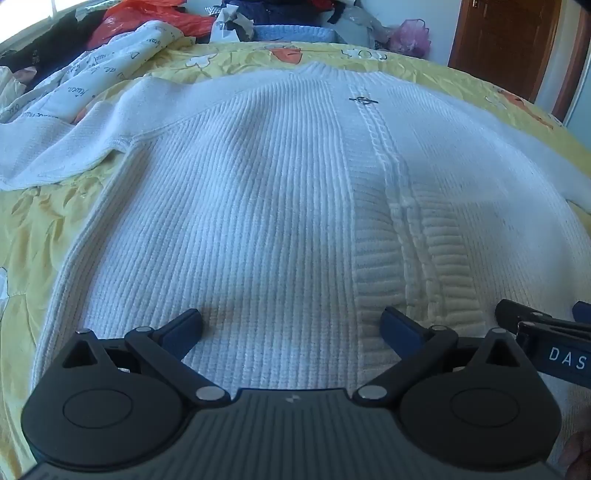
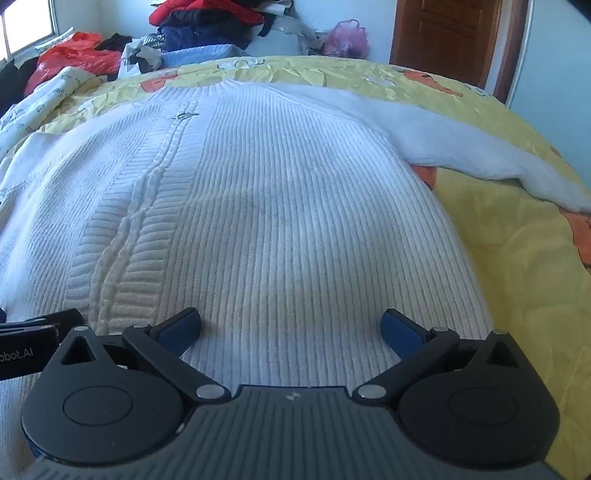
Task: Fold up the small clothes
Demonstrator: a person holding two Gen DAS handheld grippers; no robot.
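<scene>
Now both tongs stand wide with nothing between them, the left tongs (image 1: 291, 328) and right tongs (image 2: 290, 328) side by side over the near hem of the one white sweater (image 1: 258, 206). It lies flat on the yellow bed cover (image 2: 517, 258), its long axis running straight away from the hem to the collar. Two sleeves spread outward, one nearer each hand. Beyond the collar sits a clothes pile (image 2: 207, 22).

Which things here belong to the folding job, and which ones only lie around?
For the job:
- white knit sweater, spread flat
- left tongs, open
- right tongs, open

Lying about:
- yellow bedspread
- pile of clothes
- orange plastic bag
- pink bag
- printed white cloth
</scene>
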